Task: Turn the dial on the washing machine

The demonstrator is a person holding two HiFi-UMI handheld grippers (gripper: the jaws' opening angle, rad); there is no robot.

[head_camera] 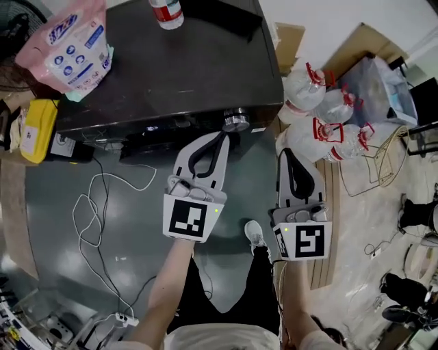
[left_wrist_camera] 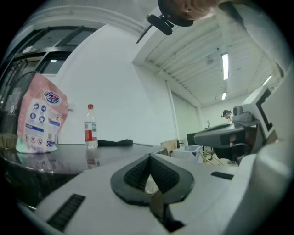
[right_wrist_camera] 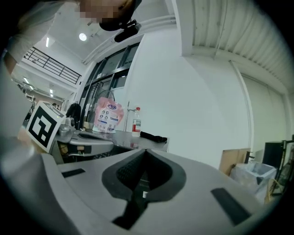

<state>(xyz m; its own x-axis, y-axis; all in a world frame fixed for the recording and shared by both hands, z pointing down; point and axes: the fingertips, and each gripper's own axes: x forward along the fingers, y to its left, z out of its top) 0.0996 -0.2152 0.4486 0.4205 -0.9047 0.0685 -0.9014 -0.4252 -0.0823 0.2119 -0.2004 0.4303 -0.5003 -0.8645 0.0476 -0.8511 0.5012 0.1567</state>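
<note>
The washing machine (head_camera: 185, 68) has a dark top, and its silver dial (head_camera: 235, 122) sits at the front edge, seen from above in the head view. My left gripper (head_camera: 224, 135) points up at the machine's front, its shut tips just below and left of the dial; whether they touch it I cannot tell. In the left gripper view the jaws (left_wrist_camera: 149, 157) meet with nothing between them, and the dial is hidden. My right gripper (head_camera: 283, 152) hangs shut and empty to the right of the machine, beside its corner (right_wrist_camera: 146, 151).
A pink detergent pouch (head_camera: 72, 44) and a red-labelled bottle (head_camera: 166, 12) stand on the machine's top. A yellow pack (head_camera: 37, 130) lies at its left. A white cable (head_camera: 102, 205) loops over the floor. Tied plastic bags (head_camera: 321, 109) and cardboard crowd the right.
</note>
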